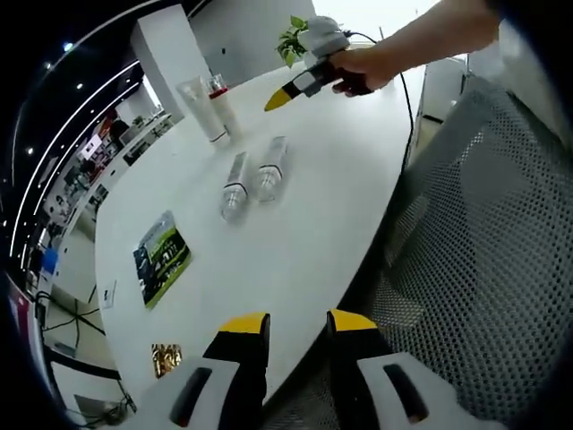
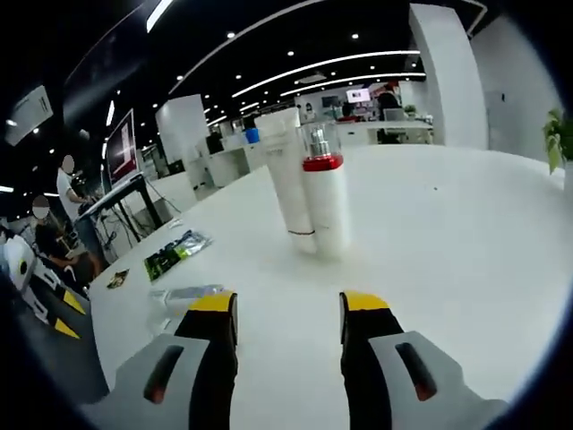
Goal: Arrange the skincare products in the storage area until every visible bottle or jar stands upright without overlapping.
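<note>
Two clear bottles lying flat on the surface. Both grippers agape, empty. Best to close the left gripper squarely around one body, then tip upright, clear of the standing tubes.

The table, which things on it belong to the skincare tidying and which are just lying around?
Job:
two clear bottles, lying down
white tube, upright
red-collared pump bottle, upright

Lying about:
green packet
small gold packet
potted plant
mesh chair

I work at a white counter beside a grey mesh chair; ceiling light strips glow overhead.
</note>
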Motion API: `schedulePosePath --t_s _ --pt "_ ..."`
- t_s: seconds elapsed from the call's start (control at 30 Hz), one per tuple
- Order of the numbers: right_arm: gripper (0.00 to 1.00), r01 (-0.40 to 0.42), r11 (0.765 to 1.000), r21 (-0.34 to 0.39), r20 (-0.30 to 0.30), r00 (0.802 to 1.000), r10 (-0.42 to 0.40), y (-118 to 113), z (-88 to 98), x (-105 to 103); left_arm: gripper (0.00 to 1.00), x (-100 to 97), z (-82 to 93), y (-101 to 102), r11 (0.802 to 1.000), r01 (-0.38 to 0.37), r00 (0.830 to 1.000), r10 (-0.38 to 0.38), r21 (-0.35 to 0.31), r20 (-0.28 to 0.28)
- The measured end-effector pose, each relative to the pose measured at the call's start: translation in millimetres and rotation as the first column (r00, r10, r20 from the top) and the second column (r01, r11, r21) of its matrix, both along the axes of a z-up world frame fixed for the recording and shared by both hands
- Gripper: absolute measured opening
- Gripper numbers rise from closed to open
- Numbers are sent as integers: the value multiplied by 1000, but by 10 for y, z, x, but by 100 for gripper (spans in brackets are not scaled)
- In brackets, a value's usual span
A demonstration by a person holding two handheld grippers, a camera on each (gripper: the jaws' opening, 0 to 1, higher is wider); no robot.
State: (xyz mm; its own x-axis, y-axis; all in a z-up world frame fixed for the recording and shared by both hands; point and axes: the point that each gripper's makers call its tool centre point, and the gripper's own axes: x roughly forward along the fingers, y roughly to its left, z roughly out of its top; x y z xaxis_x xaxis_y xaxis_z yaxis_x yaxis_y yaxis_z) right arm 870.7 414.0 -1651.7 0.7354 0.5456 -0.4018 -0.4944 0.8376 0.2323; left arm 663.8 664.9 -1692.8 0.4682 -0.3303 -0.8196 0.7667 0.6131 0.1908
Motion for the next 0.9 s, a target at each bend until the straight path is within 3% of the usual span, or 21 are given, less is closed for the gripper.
schedulePosePath --t_s 0.33,0.53,0.67,0.77,0.9 --pt "46 41 998 44 -15 999 -40 -65 -40 -467 26 4 4 13 1000 9 1000 -9 13 14" --pt "47 -19 1000 8 -22 1000 19 4 -69 -556 26 -18 -24 -8 999 31 1000 -31 26 1" --pt "50 -123 990 -72 -18 992 122 135 -70 -547 26 1 -18 12 1000 15 1000 -15 25 4" --pt "53 -228 960 -162 -12 973 229 289 -68 -563 26 1 -29 16 999 19 1000 -19 35 4" --pt "53 -379 882 -280 -17 921 390 509 -102 -597 26 20 -21 24 999 13 1000 -13 38 11"
